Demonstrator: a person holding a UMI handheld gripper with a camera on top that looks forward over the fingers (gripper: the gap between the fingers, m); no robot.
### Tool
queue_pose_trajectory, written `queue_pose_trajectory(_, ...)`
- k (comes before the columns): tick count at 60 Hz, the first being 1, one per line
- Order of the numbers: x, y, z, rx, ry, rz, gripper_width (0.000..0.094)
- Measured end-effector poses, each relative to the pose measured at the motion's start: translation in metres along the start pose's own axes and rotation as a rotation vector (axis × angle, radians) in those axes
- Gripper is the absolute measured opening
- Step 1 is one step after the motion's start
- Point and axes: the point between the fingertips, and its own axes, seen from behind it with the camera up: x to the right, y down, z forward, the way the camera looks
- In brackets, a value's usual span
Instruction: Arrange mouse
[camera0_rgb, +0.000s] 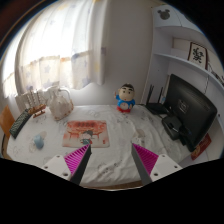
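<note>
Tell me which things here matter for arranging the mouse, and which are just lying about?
For the job: two-finger gripper with magenta pads, open; no mouse clearly visible.
Lying about: black flat monitor; red-and-yellow toy figure; orange printed booklet; white desk.

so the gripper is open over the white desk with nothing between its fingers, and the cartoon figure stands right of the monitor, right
Not quite. The gripper view shows the cartoon figure standing left of the monitor, at the back of the white desk near the wall. The rest holds: the gripper is open over the desk with nothing between its fingers.
</note>
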Motion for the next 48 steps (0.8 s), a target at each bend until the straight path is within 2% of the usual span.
queue_pose_trajectory(20, -0.033, 0.018, 0.012, -0.013, -0.028, -0.006, 0.0853)
queue_pose_trajectory(48, -0.269, 0.052, -0.024, 0.018, -0.201, -0.054, 0.085)
